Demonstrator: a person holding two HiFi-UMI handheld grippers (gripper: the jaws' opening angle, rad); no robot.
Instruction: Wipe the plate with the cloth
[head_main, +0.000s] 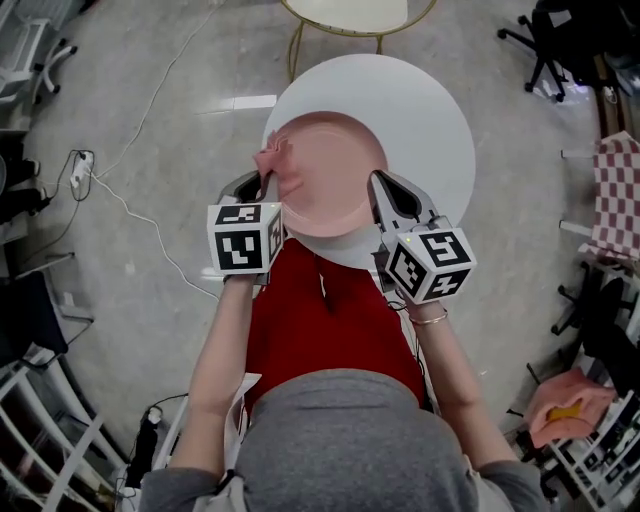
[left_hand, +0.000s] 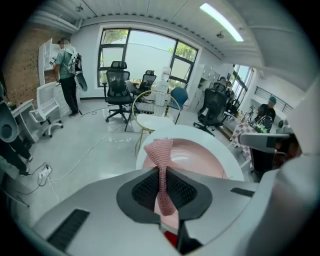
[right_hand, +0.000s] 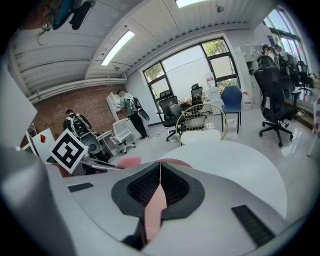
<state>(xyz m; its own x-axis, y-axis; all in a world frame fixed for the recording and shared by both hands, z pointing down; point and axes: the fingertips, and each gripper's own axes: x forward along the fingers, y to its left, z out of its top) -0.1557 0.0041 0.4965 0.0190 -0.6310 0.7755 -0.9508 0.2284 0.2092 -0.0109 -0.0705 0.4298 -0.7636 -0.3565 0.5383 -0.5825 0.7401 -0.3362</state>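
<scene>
We see both forearms stretched forward from the body, close to parallel, with the elbows bent outward. The left hand-held gripper points to the left rim of the pink plate, and the right hand-held gripper points to its right rim.

In the left gripper view, the left hand-held gripper is clenched on a pink knitted cloth. The cloth stands up from the jaws in a twisted strip and lies against the rim of the plate. In the right gripper view, the right hand-held gripper is pressed together on the thin edge of the plate, which runs between its pads.

The plate is over the near part of the round white worktop. We cannot tell whether it rests there or is held just above. From the head view, both hands are covered by the marker cubes, so we cannot see the fingers. The near rim of the plate is partly covered by the two grippers. A red garment hides the near edge of the worktop.
</scene>
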